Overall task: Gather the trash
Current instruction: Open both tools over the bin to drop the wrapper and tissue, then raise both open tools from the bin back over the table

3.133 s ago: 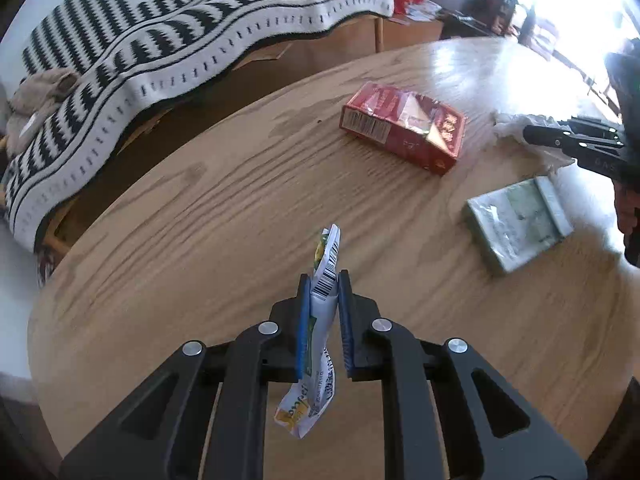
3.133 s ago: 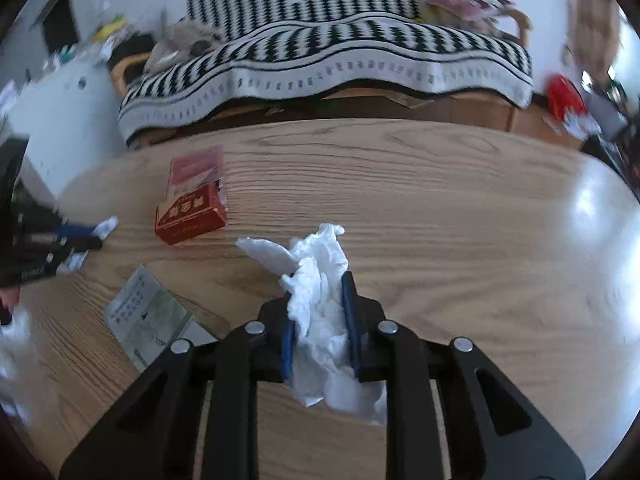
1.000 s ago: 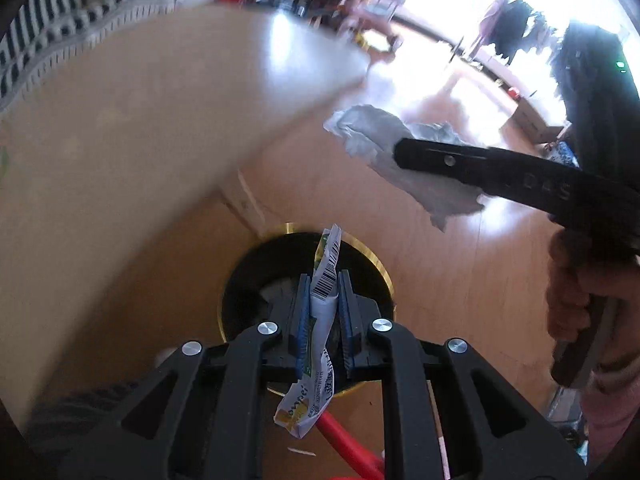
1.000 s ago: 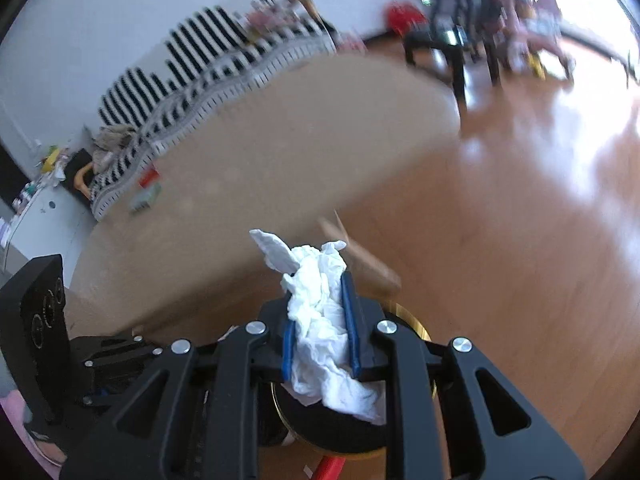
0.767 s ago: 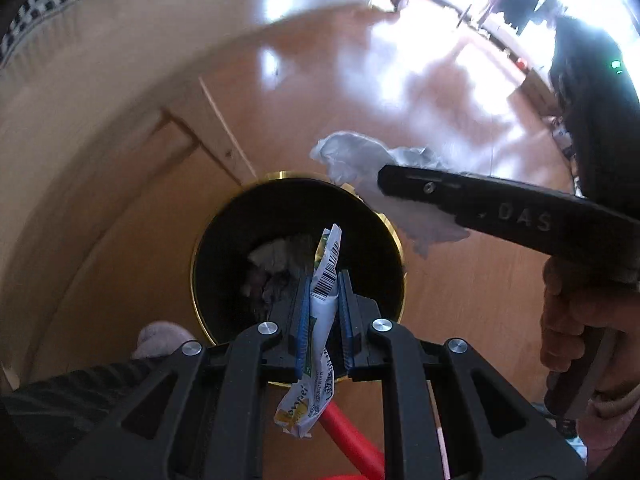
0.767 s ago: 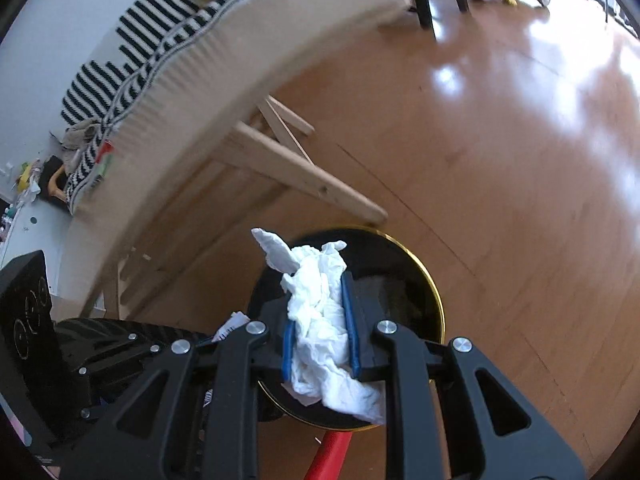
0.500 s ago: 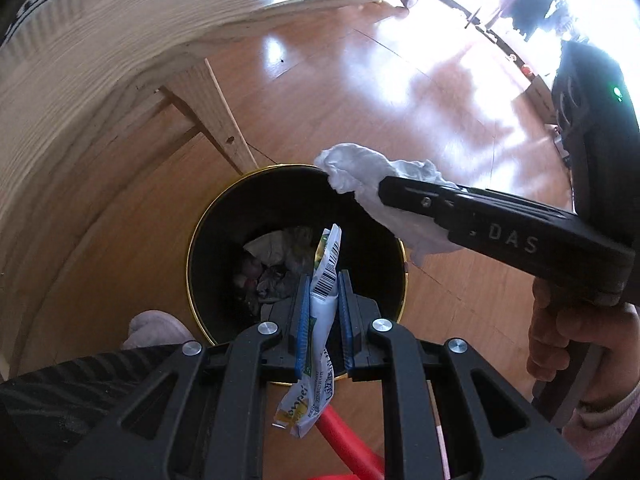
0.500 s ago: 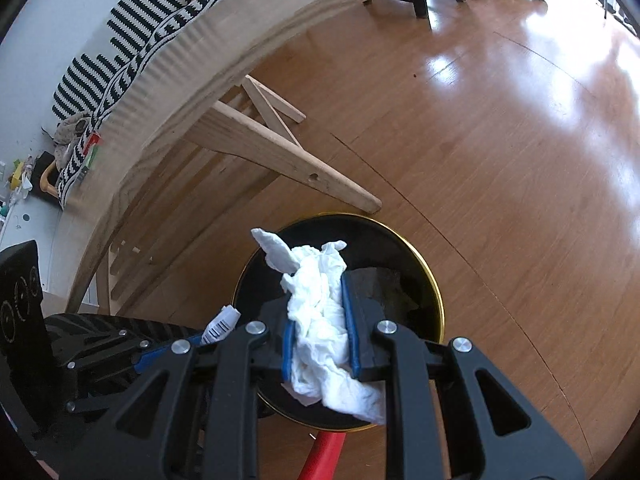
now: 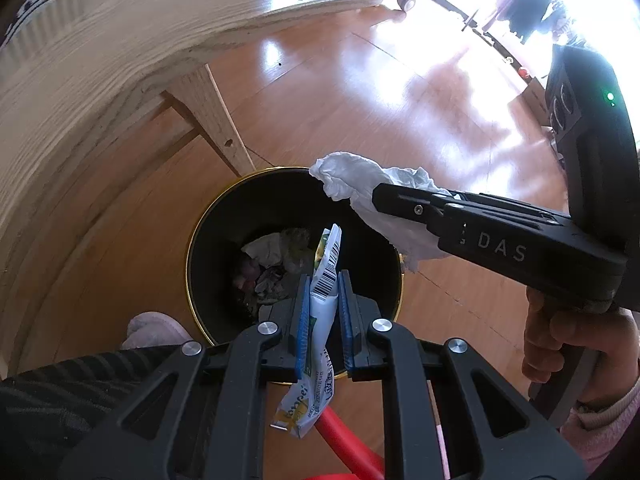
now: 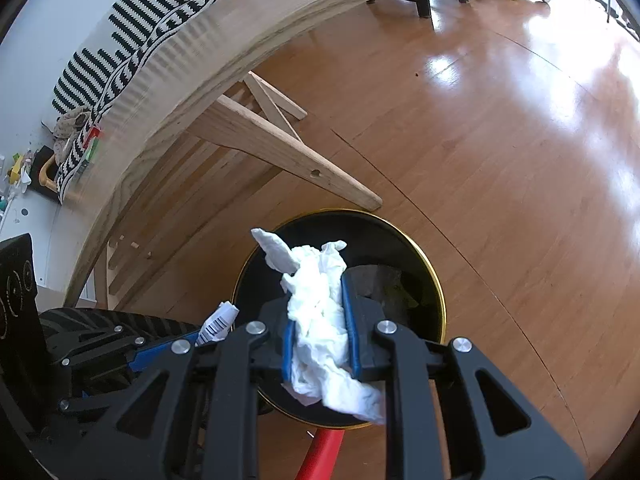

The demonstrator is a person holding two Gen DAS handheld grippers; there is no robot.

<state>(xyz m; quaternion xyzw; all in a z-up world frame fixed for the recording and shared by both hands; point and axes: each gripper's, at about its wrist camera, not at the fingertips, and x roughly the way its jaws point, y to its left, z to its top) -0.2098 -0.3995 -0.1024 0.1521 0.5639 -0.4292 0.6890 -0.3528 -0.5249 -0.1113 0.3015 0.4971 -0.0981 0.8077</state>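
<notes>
While over the black gold-rimmed bin (image 9: 208, 216) on the wood floor (image 10: 500, 128), left gripper (image 9: 323, 300) clamped on a barcoded wrapper (image 9: 326, 276), tip pointing into the bin mouth. Right gripper (image 10: 318, 308) pinched on a crumpled white tissue (image 10: 316, 292), above the bin's far rim in the left view. Trash pile (image 9: 272, 264) at bin bottom. Wooden table (image 10: 248, 44) just beside the bin.

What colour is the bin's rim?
Gold, ringing a black bin; the right wrist view shows it best.
</notes>
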